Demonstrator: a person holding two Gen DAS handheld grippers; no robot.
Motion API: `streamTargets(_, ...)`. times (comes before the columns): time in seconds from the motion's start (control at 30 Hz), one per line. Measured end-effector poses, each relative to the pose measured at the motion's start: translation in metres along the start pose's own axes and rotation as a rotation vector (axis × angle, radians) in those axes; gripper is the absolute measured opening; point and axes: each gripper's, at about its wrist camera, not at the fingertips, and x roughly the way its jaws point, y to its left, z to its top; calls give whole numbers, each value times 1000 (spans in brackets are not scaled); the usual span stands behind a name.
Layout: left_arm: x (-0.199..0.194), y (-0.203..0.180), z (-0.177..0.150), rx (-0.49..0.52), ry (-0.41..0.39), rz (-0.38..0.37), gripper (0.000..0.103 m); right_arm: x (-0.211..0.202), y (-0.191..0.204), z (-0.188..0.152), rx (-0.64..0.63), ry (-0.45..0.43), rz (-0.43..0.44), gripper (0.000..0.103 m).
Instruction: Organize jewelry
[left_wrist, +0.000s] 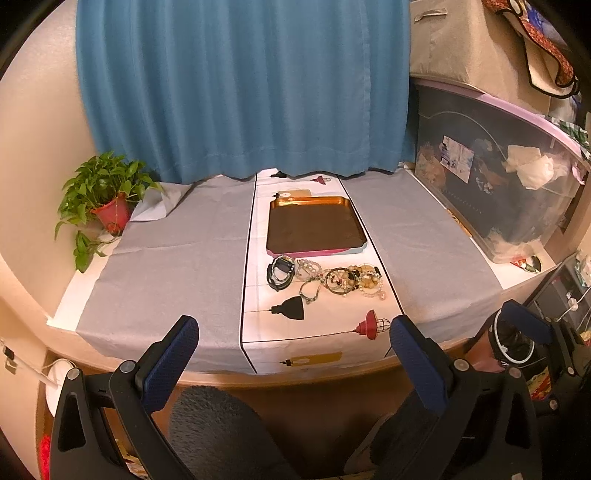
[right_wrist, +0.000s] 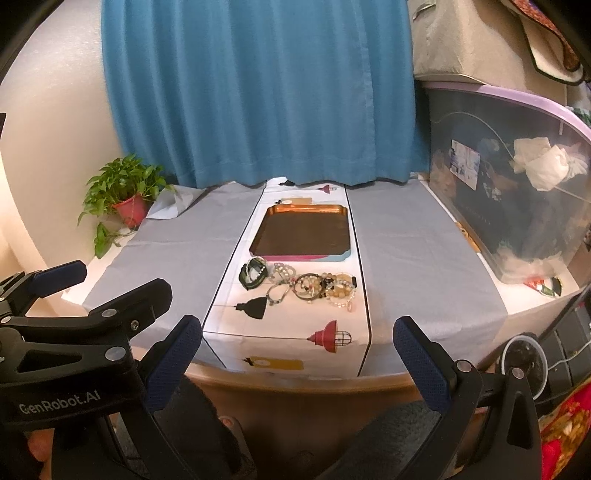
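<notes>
A pile of bracelets (left_wrist: 327, 277) lies on the white patterned runner, just in front of an empty copper tray (left_wrist: 314, 226). The pile holds a dark band (left_wrist: 281, 271), clear beads and amber beads (left_wrist: 369, 282). The same pile (right_wrist: 301, 286) and tray (right_wrist: 303, 230) show in the right wrist view. My left gripper (left_wrist: 293, 338) is open and empty, held back before the table's front edge. My right gripper (right_wrist: 297, 338) is open and empty too, also short of the edge. The left gripper's body (right_wrist: 74, 332) shows at the left of the right wrist view.
A potted plant (left_wrist: 107, 201) stands at the far left corner. A big clear storage bin (left_wrist: 498, 177) with a purple lid fills the right side. A blue curtain (left_wrist: 243, 88) hangs behind. Grey cloths (left_wrist: 170, 266) flank the runner. A fan (right_wrist: 522, 363) sits below right.
</notes>
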Motion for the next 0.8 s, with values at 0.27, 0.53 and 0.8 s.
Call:
streamTargets(0.27, -5, 1, 1, 1, -1, -3, 103, -5, 2, 2, -7, -2, 8, 103)
streamTargets(0.53, -8, 2, 1, 3, -5, -3, 103, -6, 4, 3, -7, -4, 11, 103)
streamTargets(0.8, -8, 3, -1, -2, -4, -3, 103, -7, 4, 2, -4, -1, 16, 103)
